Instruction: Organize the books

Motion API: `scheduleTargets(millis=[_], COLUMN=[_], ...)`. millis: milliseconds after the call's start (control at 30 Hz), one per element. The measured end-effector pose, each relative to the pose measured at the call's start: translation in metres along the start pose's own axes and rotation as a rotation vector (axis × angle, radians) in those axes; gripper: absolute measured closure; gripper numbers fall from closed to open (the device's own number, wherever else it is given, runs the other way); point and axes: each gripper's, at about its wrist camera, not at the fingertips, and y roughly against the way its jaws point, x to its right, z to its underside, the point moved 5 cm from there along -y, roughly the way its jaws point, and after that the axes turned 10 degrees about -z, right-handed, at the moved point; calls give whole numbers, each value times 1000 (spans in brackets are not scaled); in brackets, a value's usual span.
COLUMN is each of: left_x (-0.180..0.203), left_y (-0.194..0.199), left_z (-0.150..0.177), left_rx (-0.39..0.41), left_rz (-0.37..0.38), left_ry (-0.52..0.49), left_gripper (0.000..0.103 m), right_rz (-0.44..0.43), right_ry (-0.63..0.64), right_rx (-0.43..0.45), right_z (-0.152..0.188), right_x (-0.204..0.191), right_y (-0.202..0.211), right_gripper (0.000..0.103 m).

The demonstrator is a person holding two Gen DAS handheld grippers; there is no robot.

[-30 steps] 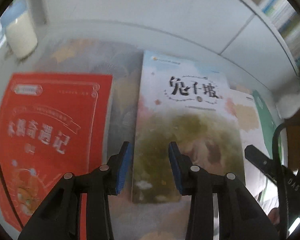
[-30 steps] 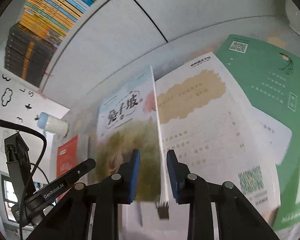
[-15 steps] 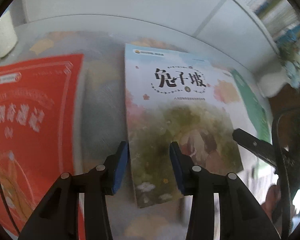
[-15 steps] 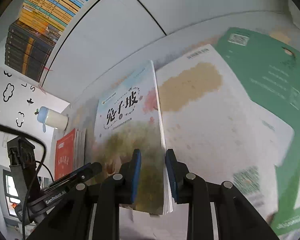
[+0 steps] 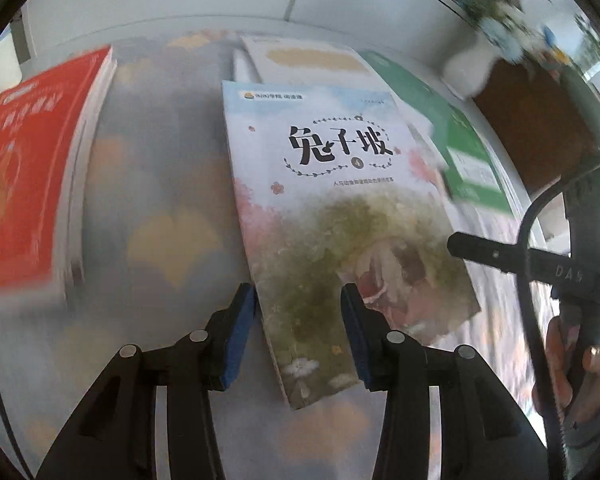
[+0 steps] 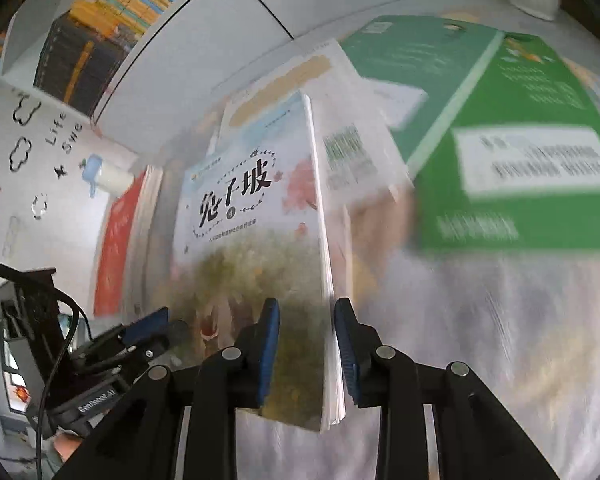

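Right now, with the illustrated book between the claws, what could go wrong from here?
1. The right claw pinches the illustrated book only near a corner of its page edge, so pages may fan out or the book may slip free.
2. The left claw stands open astride the spine edge, pressing nothing; it probably would not catch a drop.
3. The book's far end overlaps the white book; dragging could knock that one askew.

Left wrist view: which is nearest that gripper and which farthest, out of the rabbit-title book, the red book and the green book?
From the left gripper:
1. The rabbit-title book, lower edge between the pads.
2. The red book, off to the left.
3. The green book, right and farther back, partly under other books.
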Motion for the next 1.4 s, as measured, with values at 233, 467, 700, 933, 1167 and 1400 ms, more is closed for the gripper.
scheduleTargets(millis=[233, 467, 700, 933, 1167, 1400], left_x=[55, 28, 5, 18, 19, 21], left_y=[17, 26, 35, 7, 7, 7], left_z=[81, 83, 81, 68, 70, 72], left_rx=[43, 23, 104, 207, 245, 271], left_rz=[-8, 56, -115, -230, -255, -256], left_ry=[-131, 23, 68, 54, 63, 64], left_gripper=[31, 35, 34, 0, 0, 0], right_rz=[-46, 65, 105, 118, 104, 65], right_ry=[-64, -107, -48, 4, 8, -29], right_rx=[-39, 25, 57, 86, 25, 8], right_z=[94, 123, 118, 103, 118, 126], right_x=[22, 44, 51, 45, 49, 56], right_y=[49, 88, 100, 102, 98, 98], right_gripper=[74, 74, 74, 74, 71, 64])
